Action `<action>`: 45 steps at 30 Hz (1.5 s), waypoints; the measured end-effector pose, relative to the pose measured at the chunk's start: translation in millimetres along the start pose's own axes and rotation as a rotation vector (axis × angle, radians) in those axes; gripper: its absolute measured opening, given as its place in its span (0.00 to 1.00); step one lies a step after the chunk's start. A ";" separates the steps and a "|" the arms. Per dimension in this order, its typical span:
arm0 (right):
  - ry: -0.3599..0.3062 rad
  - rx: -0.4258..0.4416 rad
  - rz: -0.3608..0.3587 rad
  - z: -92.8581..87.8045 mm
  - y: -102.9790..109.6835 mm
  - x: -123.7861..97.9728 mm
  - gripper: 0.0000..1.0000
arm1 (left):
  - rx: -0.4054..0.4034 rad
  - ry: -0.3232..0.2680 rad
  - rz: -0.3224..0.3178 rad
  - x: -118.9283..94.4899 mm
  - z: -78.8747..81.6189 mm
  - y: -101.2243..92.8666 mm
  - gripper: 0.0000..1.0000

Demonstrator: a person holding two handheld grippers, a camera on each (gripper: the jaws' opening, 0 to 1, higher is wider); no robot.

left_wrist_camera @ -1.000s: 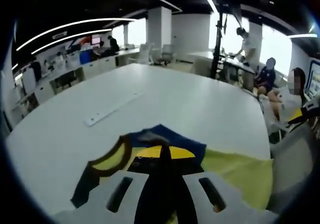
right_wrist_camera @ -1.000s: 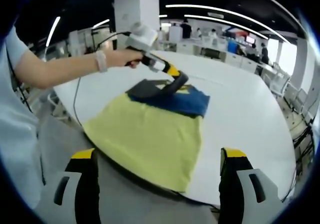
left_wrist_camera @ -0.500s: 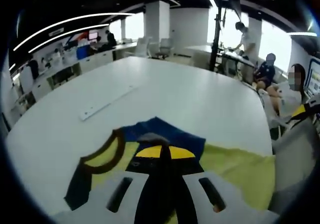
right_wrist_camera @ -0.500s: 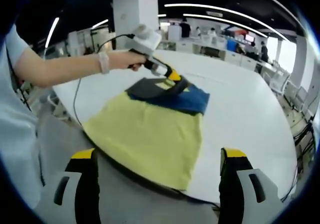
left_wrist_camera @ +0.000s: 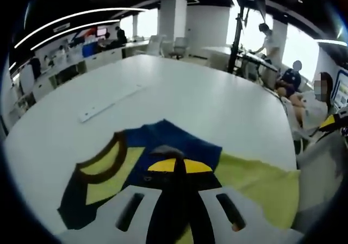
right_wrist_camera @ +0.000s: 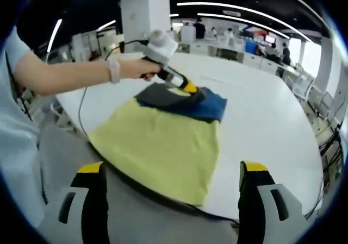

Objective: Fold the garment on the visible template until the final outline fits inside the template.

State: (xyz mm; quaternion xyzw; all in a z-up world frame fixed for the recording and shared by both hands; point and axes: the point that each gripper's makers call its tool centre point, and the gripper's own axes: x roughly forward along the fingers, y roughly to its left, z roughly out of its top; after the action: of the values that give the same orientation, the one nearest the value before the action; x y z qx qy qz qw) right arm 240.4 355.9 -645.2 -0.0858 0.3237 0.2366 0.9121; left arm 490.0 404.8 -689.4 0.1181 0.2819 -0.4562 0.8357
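A yellow garment [right_wrist_camera: 163, 141] with a blue and dark neck end [right_wrist_camera: 209, 105] lies flat on the white table [right_wrist_camera: 266, 124], its near hem at the table's edge. My left gripper [right_wrist_camera: 193, 89], held by a hand [right_wrist_camera: 130, 67], presses on the neck end. In the left gripper view its jaws [left_wrist_camera: 179, 165] stand together with a fold of the garment [left_wrist_camera: 255, 184] between the tips, and the dark-banded collar [left_wrist_camera: 103, 162] spreads to the left. My right gripper [right_wrist_camera: 171, 170] hangs open before the near hem, touching nothing. I cannot make out a template outline.
A long white strip [left_wrist_camera: 106, 104] lies on the table [left_wrist_camera: 185, 92] beyond the garment. People sit at the right [left_wrist_camera: 321, 97] beside a grey chair [left_wrist_camera: 321, 168]. A cable [right_wrist_camera: 81, 108] trails from the left gripper over the table's near left edge.
The left gripper has tipped up a little while staying on the neck end; more of the collar and blue cloth now shows in its view. The right gripper has stayed put.
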 end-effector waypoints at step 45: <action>0.002 0.021 0.012 -2.8 -2.3 2.7 1.00 | -0.041 0.047 -0.098 19.1 -11.2 -28.6 0.04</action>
State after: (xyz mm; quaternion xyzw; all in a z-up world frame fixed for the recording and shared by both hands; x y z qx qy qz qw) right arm 241.9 354.0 -649.1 -0.0744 0.3276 0.2383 0.9112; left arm 470.3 380.7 -707.8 0.0976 0.3162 -0.4879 0.8077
